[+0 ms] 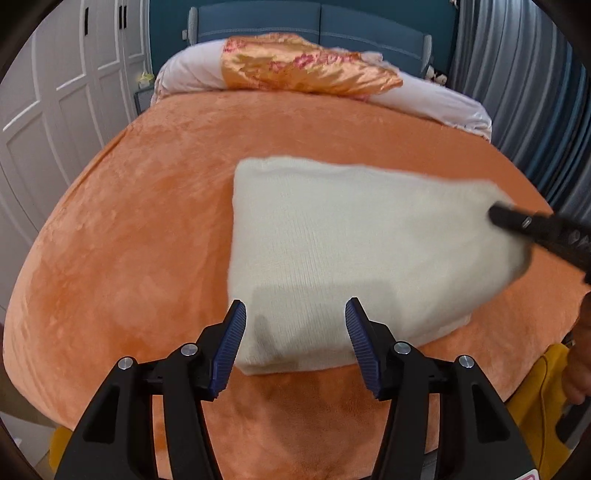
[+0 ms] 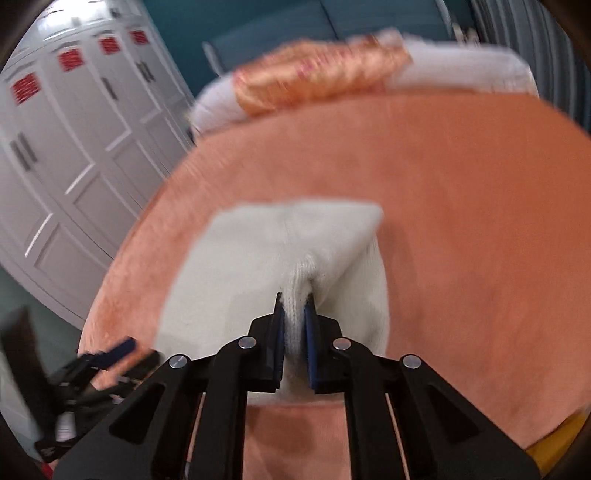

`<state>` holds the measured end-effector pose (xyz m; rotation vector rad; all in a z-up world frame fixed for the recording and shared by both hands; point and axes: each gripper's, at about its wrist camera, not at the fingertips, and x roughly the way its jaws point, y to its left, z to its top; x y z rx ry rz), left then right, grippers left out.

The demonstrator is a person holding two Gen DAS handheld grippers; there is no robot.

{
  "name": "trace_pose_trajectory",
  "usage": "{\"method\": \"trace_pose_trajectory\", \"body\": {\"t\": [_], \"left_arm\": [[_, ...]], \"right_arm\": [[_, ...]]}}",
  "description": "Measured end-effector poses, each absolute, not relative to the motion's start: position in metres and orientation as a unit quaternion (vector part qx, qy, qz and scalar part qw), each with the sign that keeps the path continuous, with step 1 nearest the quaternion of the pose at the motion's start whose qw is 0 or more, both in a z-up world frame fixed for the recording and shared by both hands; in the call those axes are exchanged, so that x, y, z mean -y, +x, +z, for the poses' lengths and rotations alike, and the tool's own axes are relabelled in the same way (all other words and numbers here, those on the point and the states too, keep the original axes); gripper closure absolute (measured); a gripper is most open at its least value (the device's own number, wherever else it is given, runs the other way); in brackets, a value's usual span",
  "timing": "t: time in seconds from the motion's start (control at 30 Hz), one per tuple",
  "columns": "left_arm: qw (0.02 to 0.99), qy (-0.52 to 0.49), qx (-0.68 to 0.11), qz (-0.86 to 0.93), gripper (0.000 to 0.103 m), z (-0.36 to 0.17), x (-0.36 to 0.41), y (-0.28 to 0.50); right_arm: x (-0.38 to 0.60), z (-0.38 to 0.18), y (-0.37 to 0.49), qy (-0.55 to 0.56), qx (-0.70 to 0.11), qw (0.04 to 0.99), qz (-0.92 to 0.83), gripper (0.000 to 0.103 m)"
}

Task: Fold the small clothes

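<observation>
A folded cream knit garment [image 1: 351, 254] lies on the orange bed cover [image 1: 129, 240]. My left gripper [image 1: 295, 314] hangs open just over the garment's near left corner, its blue pads [image 1: 231, 343] either side of the cloth and not pressing it. In the right wrist view the same garment [image 2: 258, 258] is pinched at its near edge by my right gripper [image 2: 294, 302], shut on a bunched ridge of knit. That right gripper [image 1: 496, 216] shows as a black tip on the garment's right edge in the left wrist view. The left gripper [image 2: 125, 350] appears blurred at lower left.
An orange satin pillow [image 1: 306, 66] and pale pillows [image 1: 184, 74] lie at the head of the bed before a blue headboard [image 1: 317, 22]. White wardrobe doors [image 1: 55, 92] stand on the left, grey curtains [image 1: 524, 92] on the right. Something yellow [image 1: 535, 398] sits beside the bed's near right edge.
</observation>
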<state>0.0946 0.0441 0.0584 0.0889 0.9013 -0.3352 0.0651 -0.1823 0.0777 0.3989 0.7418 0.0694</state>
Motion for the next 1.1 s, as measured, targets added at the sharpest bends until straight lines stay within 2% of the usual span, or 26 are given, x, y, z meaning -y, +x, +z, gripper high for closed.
{"method": "trace_pose_trajectory", "body": {"t": [0.1,0.17,0.4,0.47,0.6,0.77,0.97,1.03,1.1], "left_arm": [[0.88,0.051,-0.448,-0.148,0.049,0.043,-0.038,0.098],[0.879,0.07,-0.452,-0.134,0.049,0.036,-0.033,0.097],[0.88,0.078,-0.455,-0.114,0.049,0.036,-0.029,0.095],[0.88,0.077,-0.456,-0.109,0.049,0.036,-0.028,0.094],[0.88,0.076,-0.458,-0.102,0.047,0.035,-0.025,0.09],[0.879,0.075,-0.46,-0.098,0.042,0.037,-0.024,0.082],[0.878,0.064,-0.466,-0.092,0.042,0.028,-0.022,0.063],[0.873,0.044,-0.477,-0.091,0.042,0.018,-0.021,0.055],[0.872,0.04,-0.48,-0.089,0.042,0.008,-0.019,0.048]], "right_arm": [[0.188,0.015,0.092,0.182,-0.456,0.871,0.001,0.094],[0.19,-0.011,0.091,0.198,-0.479,0.855,-0.002,0.093],[0.184,0.038,0.061,0.186,-0.418,0.889,-0.023,0.092],[0.179,0.036,0.056,0.171,-0.429,0.887,-0.022,0.091],[0.174,-0.003,0.064,0.141,-0.48,0.865,-0.031,0.091],[0.176,0.015,0.053,0.163,-0.451,0.877,-0.032,0.091],[0.169,0.02,0.018,0.17,-0.418,0.891,-0.047,0.09],[0.166,0.009,0.008,0.172,-0.411,0.893,-0.063,0.072],[0.159,-0.002,-0.002,0.17,-0.415,0.891,-0.073,0.066]]}}
